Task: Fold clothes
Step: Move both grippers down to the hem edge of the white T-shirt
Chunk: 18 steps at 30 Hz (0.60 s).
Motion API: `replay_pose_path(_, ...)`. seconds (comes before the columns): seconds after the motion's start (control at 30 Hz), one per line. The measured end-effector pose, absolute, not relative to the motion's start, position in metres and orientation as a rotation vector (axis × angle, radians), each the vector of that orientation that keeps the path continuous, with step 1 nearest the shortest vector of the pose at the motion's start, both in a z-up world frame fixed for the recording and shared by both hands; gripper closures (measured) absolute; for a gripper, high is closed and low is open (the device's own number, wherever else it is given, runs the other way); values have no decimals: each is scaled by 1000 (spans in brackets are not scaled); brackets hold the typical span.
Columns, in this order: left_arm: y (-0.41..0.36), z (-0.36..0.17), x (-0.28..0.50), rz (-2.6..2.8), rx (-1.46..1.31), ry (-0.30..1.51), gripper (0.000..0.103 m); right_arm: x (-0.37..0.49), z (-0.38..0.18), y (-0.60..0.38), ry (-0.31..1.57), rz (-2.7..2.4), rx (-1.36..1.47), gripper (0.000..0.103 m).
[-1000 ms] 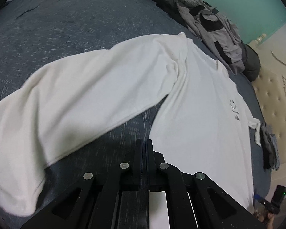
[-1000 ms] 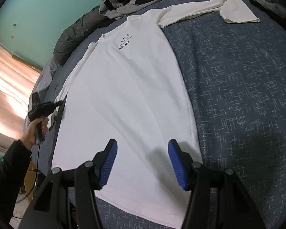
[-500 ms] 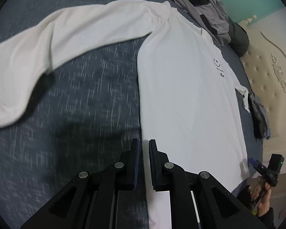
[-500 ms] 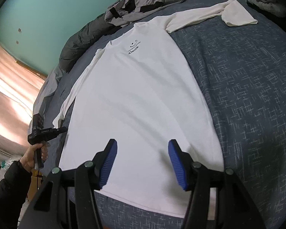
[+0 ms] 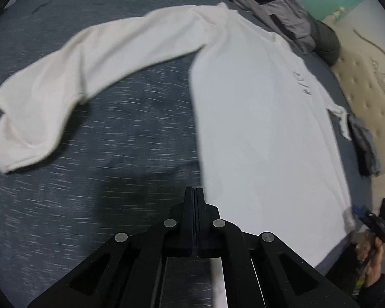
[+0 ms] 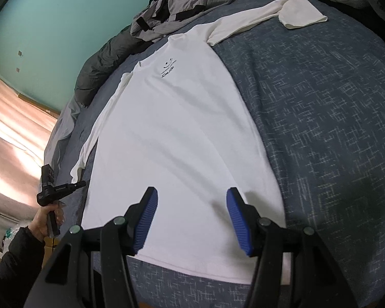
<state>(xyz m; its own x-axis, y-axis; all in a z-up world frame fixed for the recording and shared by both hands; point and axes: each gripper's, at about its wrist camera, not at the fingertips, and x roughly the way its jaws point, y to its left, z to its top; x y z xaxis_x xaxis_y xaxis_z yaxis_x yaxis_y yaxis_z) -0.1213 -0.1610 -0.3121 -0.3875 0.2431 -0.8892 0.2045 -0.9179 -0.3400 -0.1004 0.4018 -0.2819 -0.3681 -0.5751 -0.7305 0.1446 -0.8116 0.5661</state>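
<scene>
The left gripper [image 5: 195, 192] hovers with its fingers pressed together on nothing, just off the side edge of the white long-sleeved shirt [image 5: 264, 118], likely poised to take that edge for a fold. The right gripper [image 6: 192, 218] hangs over the hem, fingers spread wide and empty. The shirt lies flat, front up, on the blue bed [image 6: 333, 107], one sleeve [image 5: 95, 59] flung outward from it. Motion blur smears its chest print in the left view, and the other sleeve's cuff is partly hidden.
</scene>
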Motion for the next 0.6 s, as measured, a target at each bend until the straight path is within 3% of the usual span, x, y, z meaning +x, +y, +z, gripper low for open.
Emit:
replay_pose_path(0.23, -148, -301, -102, 2414, -1728, -644, 100, -101, -277, 415, -509, -2231, 1471, 44)
replay_pose_path(0.33, -140, -297, -88, 2363, -1763, -621, 88, -100, -277, 424, -455, -2244, 1512, 43)
replay_pose_path(0.4, -135, -294, -77, 2346, -1776, -593, 67, -99, -275, 431, -422, -2247, 1538, 42)
replay_pose_path(0.6, -125, -293, -48, 2297, -1810, -542, 65, -92, -273, 449, -335, -2227, 1629, 42)
